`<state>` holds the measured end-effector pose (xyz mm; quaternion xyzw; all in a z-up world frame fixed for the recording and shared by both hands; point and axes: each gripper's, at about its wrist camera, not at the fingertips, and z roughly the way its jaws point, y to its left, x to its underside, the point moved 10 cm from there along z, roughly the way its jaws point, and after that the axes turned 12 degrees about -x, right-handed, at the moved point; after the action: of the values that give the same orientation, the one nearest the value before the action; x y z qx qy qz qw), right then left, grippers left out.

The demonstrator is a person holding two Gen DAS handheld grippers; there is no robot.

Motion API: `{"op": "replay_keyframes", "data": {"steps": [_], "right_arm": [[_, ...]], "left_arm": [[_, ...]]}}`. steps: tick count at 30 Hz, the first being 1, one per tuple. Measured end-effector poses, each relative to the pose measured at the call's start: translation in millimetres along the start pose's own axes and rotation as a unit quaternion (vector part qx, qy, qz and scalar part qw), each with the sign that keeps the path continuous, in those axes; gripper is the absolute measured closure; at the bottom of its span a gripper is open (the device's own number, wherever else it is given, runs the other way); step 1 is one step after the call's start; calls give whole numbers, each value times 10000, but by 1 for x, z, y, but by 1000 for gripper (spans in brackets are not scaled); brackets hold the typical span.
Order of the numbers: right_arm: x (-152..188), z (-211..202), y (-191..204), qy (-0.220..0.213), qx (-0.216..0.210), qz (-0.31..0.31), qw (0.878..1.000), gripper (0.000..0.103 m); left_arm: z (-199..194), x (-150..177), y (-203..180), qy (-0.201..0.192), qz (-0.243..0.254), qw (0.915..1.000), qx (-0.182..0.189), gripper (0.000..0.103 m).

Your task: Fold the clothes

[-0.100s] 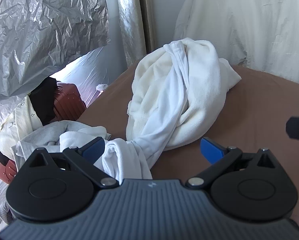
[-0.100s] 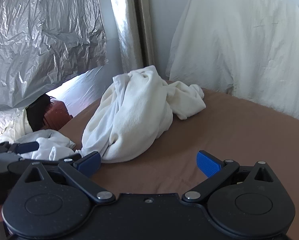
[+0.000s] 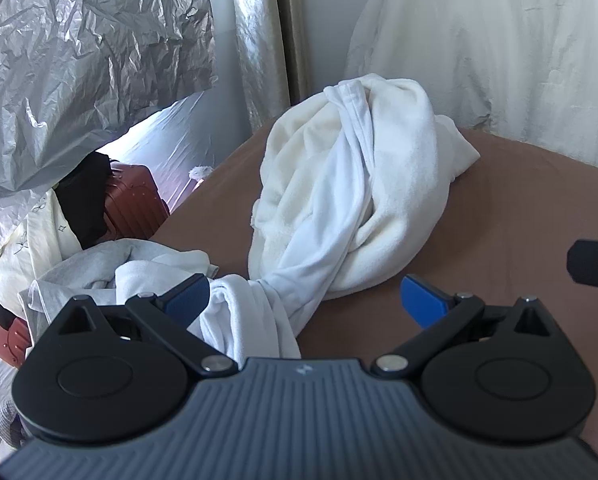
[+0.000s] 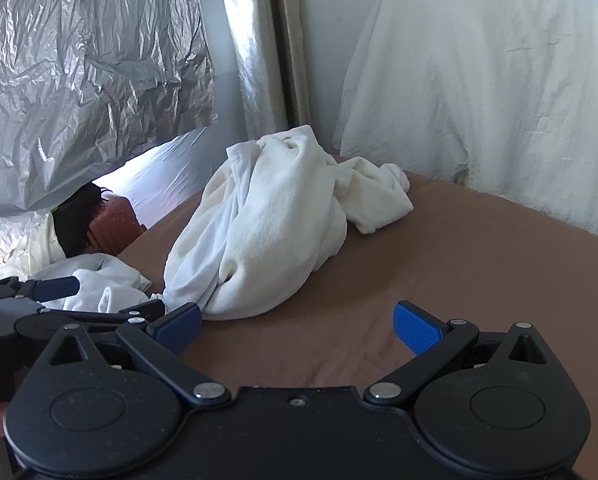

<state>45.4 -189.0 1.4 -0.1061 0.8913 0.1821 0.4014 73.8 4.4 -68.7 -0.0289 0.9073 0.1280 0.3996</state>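
On the brown bed (image 4: 439, 280), a white garment (image 4: 267, 224) lay bunched in a twisted heap near the left edge, with one ropey end trailing toward the left tool (image 3: 303, 300). Both tools were spread wide, pinching nothing! The left tool hovered low with that trailing end of cloth lying between its blue fingers (image 3: 185, 298), apparently brushing the left one. The right tool (image 4: 297, 322) hung just beside the heap's near edge, over bare sheet. A second pile of pale clothes (image 3: 111, 268) slumped off the bed's left side, near a reddish suitcase (image 3: 135, 200).

The step in hand looked like the first pick-up, getting the heap opened out. To do it well, the left tool would want to close on a single layer of that trailing end, not the whole rope of fabric. The right should seek a hem or corner well apart from it, so the two could draw the cloth flat. Grab too deep into the twist and the bundle would likely lift as one lump. The foil curtain (image 3: 79, 64) hung behind, out of the way.
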Motion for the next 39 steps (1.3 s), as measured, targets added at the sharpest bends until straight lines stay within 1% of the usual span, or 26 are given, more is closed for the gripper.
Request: {"op": "replay_keyframes", "data": {"steps": [8,11,12,15,24,30,34,39], "right_arm": [[3,2,-2,57,260,-266,9993,0],[9,-1,0,82,357,-294,9989,0],[5,2,-2,160,337,-265,9990,0],[6,2,0,202,338,-269,9989,0],[10,-1,2,204,340,-302,9988,0],[9,-4,-2,204,495,-484,9974,0],[11,-3,-5,234,435,-395,9980,0],[14,-4,-4,255,461,-413,9978,0]], "left_arm": [[2,2,-2,53,20,10000,24,0],[2,3,-3,73,27,10000,33,0],[2,3,-3,79,30,10000,36,0],[3,4,-4,98,38,9999,45,0],[2,4,-9,73,151,9998,106,0],[-1,4,-16,84,219,9996,129,0],[-3,6,-22,80,285,9995,138,0],[-4,7,-26,84,335,9993,168,0]]}}
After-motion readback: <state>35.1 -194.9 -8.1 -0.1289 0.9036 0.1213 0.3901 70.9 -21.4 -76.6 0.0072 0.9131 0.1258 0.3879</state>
